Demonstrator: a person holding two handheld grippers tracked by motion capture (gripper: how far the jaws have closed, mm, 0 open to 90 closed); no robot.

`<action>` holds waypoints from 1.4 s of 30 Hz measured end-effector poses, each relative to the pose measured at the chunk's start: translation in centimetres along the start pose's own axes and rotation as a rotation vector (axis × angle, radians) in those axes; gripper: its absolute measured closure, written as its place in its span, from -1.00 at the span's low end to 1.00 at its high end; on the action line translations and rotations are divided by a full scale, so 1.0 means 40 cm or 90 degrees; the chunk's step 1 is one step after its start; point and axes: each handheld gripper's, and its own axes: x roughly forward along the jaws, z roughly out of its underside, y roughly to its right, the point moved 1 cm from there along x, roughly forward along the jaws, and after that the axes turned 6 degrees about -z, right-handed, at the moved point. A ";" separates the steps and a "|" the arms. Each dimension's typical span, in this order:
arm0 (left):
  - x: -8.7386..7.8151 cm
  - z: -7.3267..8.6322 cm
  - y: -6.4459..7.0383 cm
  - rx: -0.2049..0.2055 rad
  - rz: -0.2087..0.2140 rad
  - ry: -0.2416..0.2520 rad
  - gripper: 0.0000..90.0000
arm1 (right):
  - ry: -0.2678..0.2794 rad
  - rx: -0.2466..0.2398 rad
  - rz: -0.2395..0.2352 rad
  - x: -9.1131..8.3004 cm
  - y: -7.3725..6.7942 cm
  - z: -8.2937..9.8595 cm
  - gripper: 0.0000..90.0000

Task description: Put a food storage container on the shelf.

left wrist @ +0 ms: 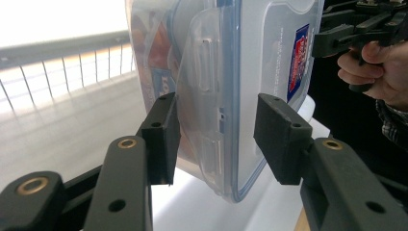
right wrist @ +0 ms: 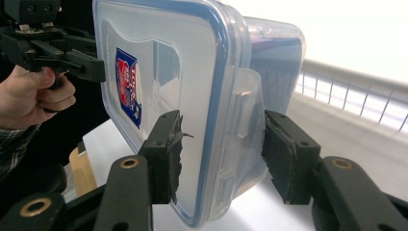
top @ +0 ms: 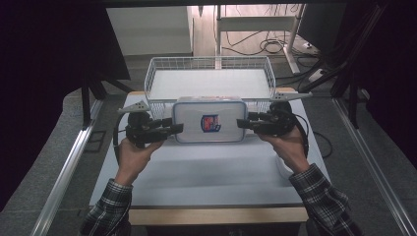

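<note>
Container (top: 210,122) sits between both grippers' parted jaws, its label print blurred, contents seemingly packets.

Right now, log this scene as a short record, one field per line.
item: clear plastic container with blue-rimmed lid and a label
container place: between both grippers, just in front of the wire basket
left gripper: jaws straddle the container's left-end latch, gap visible
right gripper: jaws straddle the right-end latch, not clamped
surface: white table

One lidded box (top: 210,121), one wire basket (top: 158,66), two tongs.
</note>
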 end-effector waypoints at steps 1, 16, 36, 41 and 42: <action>0.000 -0.006 -0.001 0.001 -0.001 0.002 0.16 | 0.003 -0.001 0.001 -0.001 0.001 -0.009 0.12; 0.007 -0.112 -0.039 0.000 -0.010 0.022 0.16 | 0.030 -0.011 0.005 0.006 0.040 -0.112 0.11; 0.063 -0.194 -0.117 -0.050 -0.003 0.011 0.16 | 0.031 0.023 0.014 0.038 0.130 -0.217 0.08; 0.077 -0.205 -0.135 -0.057 -0.007 0.007 0.15 | 0.032 0.035 0.009 0.054 0.158 -0.224 0.08; 0.079 -0.209 -0.138 -0.058 -0.010 0.006 0.14 | 0.032 0.036 0.010 0.057 0.162 -0.225 0.08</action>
